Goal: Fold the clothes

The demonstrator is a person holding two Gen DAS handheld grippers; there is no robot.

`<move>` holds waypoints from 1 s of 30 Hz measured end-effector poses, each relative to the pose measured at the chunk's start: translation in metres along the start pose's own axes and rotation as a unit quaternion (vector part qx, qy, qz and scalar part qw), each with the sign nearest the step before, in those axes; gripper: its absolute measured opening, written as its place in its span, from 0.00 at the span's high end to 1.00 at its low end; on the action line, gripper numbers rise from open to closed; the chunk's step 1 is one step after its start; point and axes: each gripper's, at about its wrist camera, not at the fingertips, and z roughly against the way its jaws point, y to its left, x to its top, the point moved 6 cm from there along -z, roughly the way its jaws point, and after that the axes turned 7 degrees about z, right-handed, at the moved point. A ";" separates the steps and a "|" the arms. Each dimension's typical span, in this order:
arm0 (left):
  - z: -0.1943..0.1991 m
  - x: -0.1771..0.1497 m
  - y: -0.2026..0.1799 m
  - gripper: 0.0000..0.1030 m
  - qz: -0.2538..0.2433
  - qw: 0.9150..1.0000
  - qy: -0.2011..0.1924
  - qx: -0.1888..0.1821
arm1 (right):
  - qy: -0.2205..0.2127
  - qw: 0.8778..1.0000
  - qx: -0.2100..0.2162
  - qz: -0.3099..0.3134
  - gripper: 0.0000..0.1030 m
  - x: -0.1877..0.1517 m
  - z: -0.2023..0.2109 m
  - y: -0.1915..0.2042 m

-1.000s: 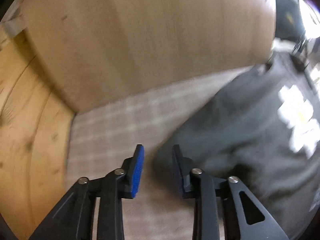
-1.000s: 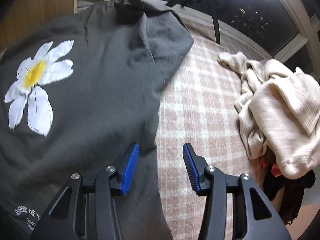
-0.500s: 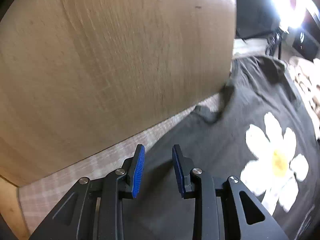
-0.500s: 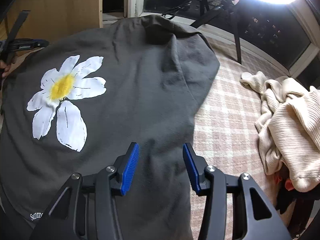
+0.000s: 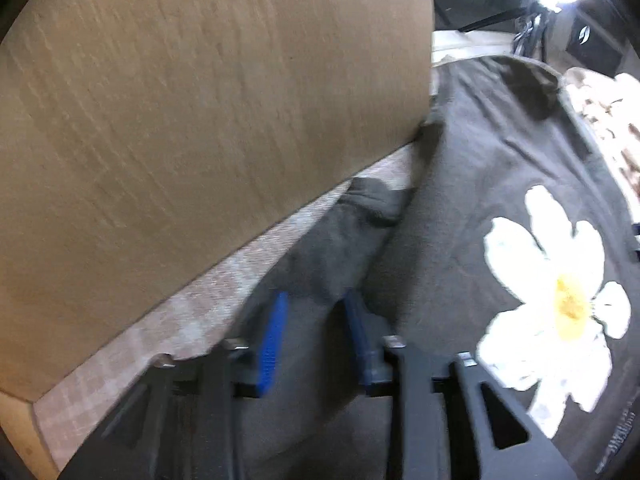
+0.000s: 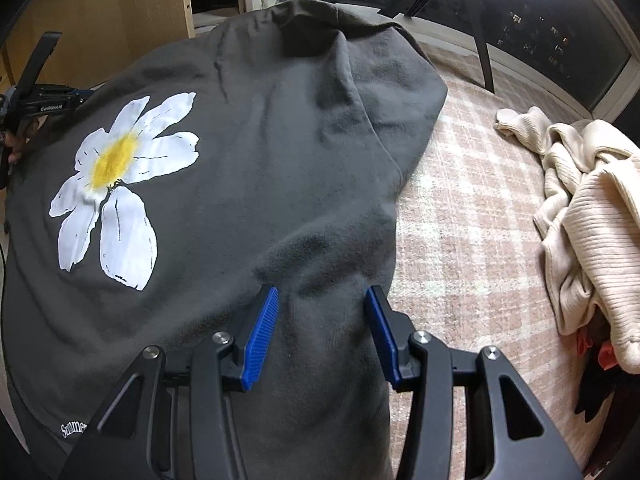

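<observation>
"GenRobot.AI" in white on the left gripper (image 6: pixel 48 98); "Summer", cut off, at the hem of the dark sweatshirt (image 6: pixel 280 168)

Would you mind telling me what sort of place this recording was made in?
Most likely a room in a home, at night. A dark grey sweatshirt lies spread on a checked rug, a pile of cream clothes waits beside it, and a big window shows lit buildings outside.

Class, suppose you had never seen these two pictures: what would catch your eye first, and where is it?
The big white daisy print with its yellow centre stands out, on the dark grey sweatshirt spread over the checked rug. Next, the blue pads of the right hand-held gripper, open over the sweatshirt's near part. To the right lies a crumpled cream knit pile.
</observation>
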 end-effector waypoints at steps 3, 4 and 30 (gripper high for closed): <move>0.001 0.001 0.003 0.99 0.005 1.000 -0.005 0.010 | -0.001 1.000 -0.002 0.002 0.56 -0.001 -0.002 0.001; 0.003 0.002 0.006 0.99 0.010 1.000 -0.012 0.018 | -0.002 1.000 -0.003 0.003 0.56 -0.002 -0.002 0.001; 0.093 -0.144 0.094 0.57 0.118 0.982 -0.003 0.147 | 0.012 0.999 -0.013 -0.044 0.56 -0.078 0.057 -0.034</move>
